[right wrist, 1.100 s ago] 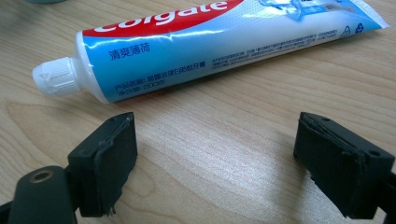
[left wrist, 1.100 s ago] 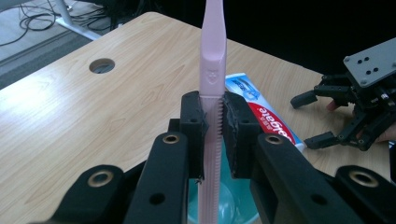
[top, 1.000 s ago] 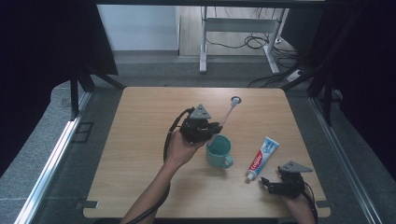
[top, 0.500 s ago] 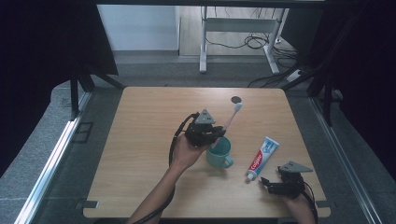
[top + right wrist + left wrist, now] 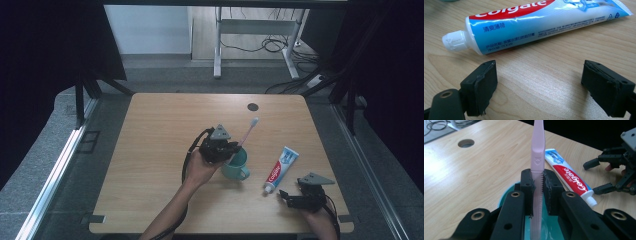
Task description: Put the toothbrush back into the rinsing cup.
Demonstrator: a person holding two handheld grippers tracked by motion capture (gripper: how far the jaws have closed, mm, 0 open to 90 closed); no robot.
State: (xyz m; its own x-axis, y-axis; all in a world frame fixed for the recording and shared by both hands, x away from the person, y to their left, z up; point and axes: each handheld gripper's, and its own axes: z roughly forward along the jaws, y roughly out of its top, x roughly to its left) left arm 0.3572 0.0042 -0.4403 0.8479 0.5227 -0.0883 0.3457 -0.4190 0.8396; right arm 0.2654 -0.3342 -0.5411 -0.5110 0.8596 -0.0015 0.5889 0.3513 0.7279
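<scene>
Pink toothbrush (image 5: 537, 165), pinched upright in the left gripper (image 5: 538, 192), hangs tail-down in the teal cup (image 5: 235, 166), its long axis near vertical. Right of the cup lies the toothpaste (image 5: 544, 22); beside it the right gripper (image 5: 544, 87) rests, jaws spread.

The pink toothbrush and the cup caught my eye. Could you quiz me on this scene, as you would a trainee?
1. What does the left gripper clamp?
2. True or false: the right gripper is closed on the toothpaste tube.
3. The toothbrush's lower end is: A) flat on the table, B) inside the teal cup, C) on the tube.

Key:
1. The pink toothbrush, held upright by its handle.
2. False: its jaws stand open, the capped tube lying just beyond them.
3. B.
</scene>
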